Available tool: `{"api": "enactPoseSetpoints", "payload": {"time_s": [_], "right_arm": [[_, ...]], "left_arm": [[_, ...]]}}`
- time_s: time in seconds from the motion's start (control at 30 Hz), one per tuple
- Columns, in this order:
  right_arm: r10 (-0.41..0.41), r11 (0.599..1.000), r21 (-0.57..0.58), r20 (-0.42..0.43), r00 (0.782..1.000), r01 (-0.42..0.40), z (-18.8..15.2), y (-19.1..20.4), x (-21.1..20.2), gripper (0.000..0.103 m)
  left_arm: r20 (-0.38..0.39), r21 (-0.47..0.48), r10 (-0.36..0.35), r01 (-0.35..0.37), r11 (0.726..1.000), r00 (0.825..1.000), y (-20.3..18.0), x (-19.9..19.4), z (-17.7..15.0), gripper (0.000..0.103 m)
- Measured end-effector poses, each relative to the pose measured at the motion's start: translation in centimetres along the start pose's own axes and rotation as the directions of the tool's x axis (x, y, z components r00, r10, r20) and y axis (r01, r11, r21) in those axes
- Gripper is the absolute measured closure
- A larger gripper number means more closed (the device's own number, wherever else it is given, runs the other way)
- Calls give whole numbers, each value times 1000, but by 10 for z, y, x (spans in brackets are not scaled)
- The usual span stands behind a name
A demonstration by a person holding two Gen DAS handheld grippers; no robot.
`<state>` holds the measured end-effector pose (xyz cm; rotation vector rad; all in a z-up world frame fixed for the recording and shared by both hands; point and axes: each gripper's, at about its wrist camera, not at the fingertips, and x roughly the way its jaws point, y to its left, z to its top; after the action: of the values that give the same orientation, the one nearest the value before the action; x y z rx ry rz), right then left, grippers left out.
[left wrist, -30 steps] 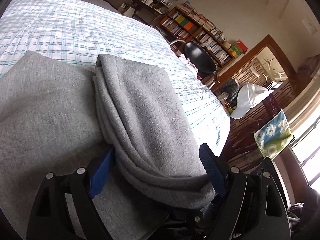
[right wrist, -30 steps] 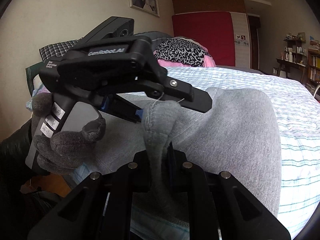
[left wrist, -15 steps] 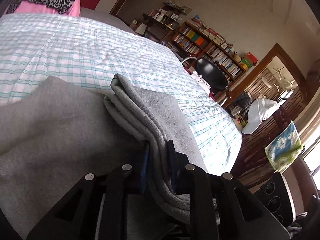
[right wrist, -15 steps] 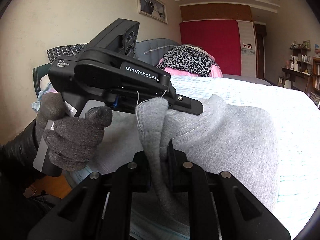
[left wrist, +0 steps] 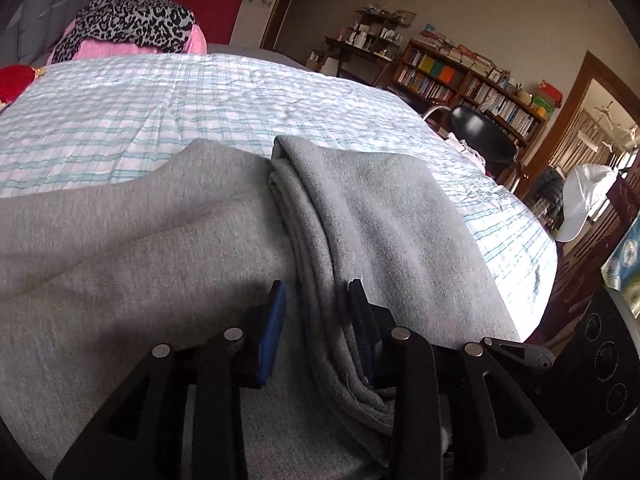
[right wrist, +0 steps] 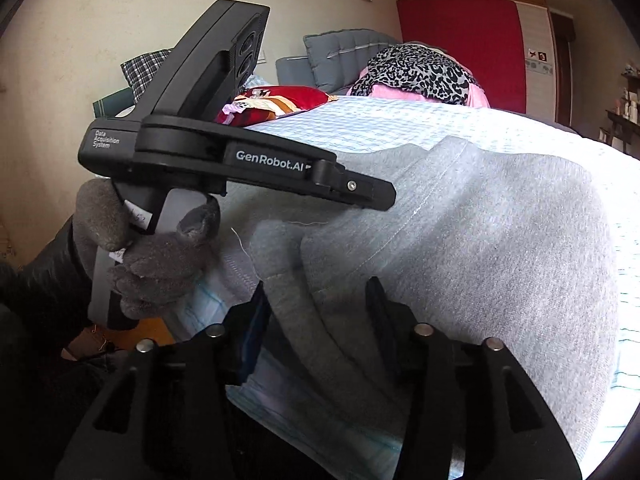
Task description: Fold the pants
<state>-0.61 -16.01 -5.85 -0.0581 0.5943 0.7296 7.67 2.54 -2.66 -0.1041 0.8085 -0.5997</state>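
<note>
The grey pants (left wrist: 168, 248) lie on the checked bed, with a folded part (left wrist: 384, 216) stacked on the right. My left gripper (left wrist: 318, 300) has its jaws slightly apart around the folded edge, the fabric loose between them. My right gripper (right wrist: 318, 292) is open, jaws wide on either side of a bunched fold of the pants (right wrist: 460, 240). The left gripper also shows in the right wrist view (right wrist: 372, 196), held by a grey-gloved hand (right wrist: 160, 252) just above the cloth.
The bed (left wrist: 200, 112) has a white and teal checked cover. A leopard-print and pink pile (left wrist: 132, 28) and a red cushion (right wrist: 276, 100) lie at its head. A black chair (left wrist: 480, 136), bookshelves (left wrist: 460, 80) and a doorway stand past the bed's right edge.
Both grippers have opened and let go of the pants. The cloth has dropped onto the bed. The left gripper has levelled out and sits lower over the fabric.
</note>
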Motion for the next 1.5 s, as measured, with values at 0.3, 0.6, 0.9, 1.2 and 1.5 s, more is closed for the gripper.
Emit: {"api": "enactPoseSetpoints", "payload": {"time_s": [0.3, 0.6, 0.9, 1.2, 1.5], "right_arm": [[-75, 970, 242, 164, 984, 33, 3, -51, -65, 50], [-274, 946, 187, 34, 961, 263, -22, -65, -43, 52], [-254, 947, 212, 32, 967, 242, -20, -64, -36, 51], [-196, 966, 192, 117, 974, 172, 12, -45, -47, 50], [-137, 984, 128, 104, 985, 123, 41, -23, -12, 50]], "left_arm": [[45, 125, -110, 104, 987, 993, -47, -25, 5, 65], [-76, 206, -56, 71, 976, 995, -65, 12, -41, 65], [5, 257, -37, 34, 966, 999, -66, -3, -52, 52], [160, 131, 69, -91, 987, 985, -26, -76, -48, 24], [212, -147, 302, -275, 950, 929, 53, -142, -65, 24]]}}
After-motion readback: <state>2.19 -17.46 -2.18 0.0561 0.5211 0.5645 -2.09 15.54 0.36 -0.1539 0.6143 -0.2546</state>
